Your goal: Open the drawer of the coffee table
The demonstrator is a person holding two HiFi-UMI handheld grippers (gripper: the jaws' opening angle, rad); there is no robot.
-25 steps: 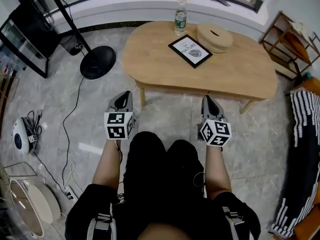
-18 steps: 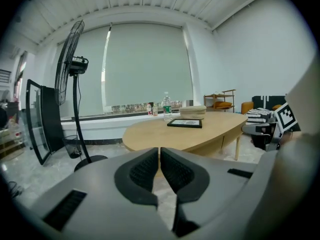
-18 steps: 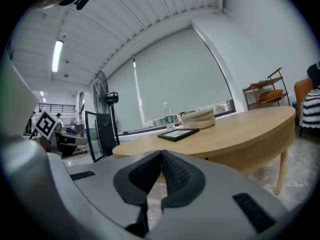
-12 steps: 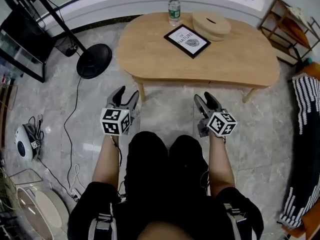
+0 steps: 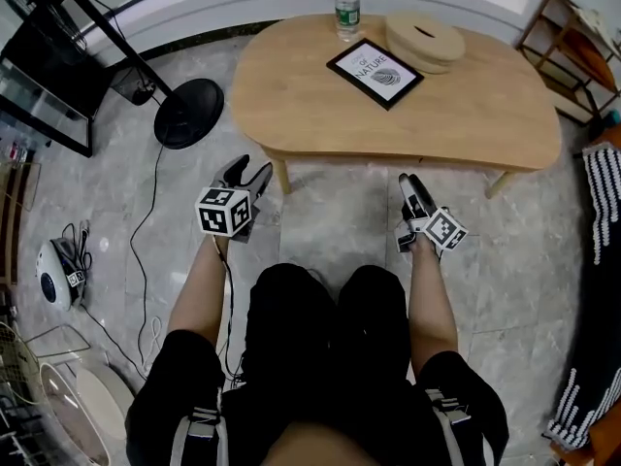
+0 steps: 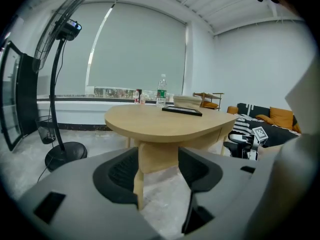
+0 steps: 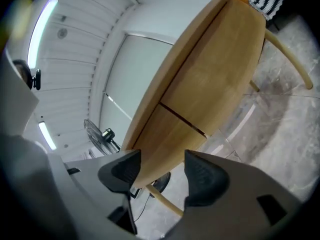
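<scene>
The oval wooden coffee table stands ahead of me. My left gripper is open and empty, low before the table's left front leg, which shows between its jaws. My right gripper is rolled onto its side in front of the table's middle. Its jaws are opening and hold nothing. In the right gripper view the table's front apron fills the frame, and a thin seam marks one edge of the drawer front. Neither gripper touches the table.
A water bottle, a framed picture and a round wooden box sit on the tabletop. A fan's black base and a cable lie on the floor to the left. A striped cushion is at the right.
Both grippers have gone from shut to open. They have sunk toward the floor in front of the table, and the right one has rolled onto its side.
</scene>
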